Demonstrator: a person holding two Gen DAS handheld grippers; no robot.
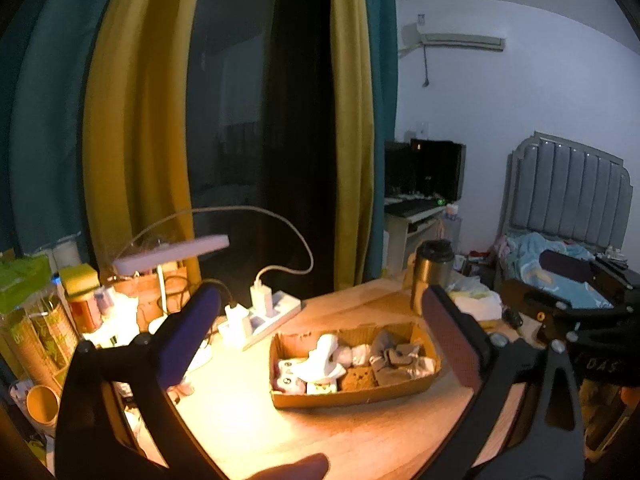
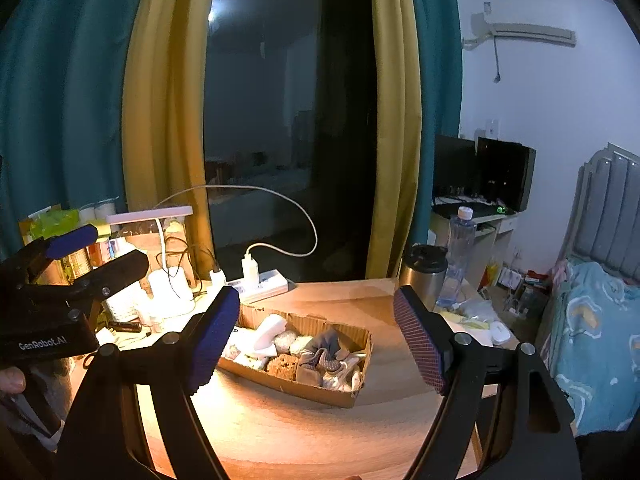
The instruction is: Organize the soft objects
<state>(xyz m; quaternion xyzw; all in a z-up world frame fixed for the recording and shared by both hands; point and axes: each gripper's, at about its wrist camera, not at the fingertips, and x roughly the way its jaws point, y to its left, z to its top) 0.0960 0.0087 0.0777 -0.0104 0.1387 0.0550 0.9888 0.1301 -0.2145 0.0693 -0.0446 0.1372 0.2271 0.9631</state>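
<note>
A shallow cardboard box [image 1: 428, 380] sits on the wooden table and holds several soft items: white socks [image 1: 324, 360], a grey sock bundle [image 1: 394, 356] and a brown square piece [image 1: 360, 378]. The box also shows in the right wrist view [image 2: 320, 394], with the grey bundle [image 2: 324, 354] inside. My left gripper [image 1: 320, 344] is open and empty, held above and in front of the box. My right gripper [image 2: 316, 340] is open and empty, also in front of the box. The left gripper appears at the left of the right wrist view [image 2: 96, 254], open.
A white desk lamp [image 1: 172, 254], power strip with chargers [image 1: 264, 316], jars and clutter crowd the table's left. A steel tumbler [image 1: 430, 276] and water bottle [image 2: 456, 256] stand at the back right. Curtains, a dark window, a TV and a bed [image 2: 592, 332] lie beyond.
</note>
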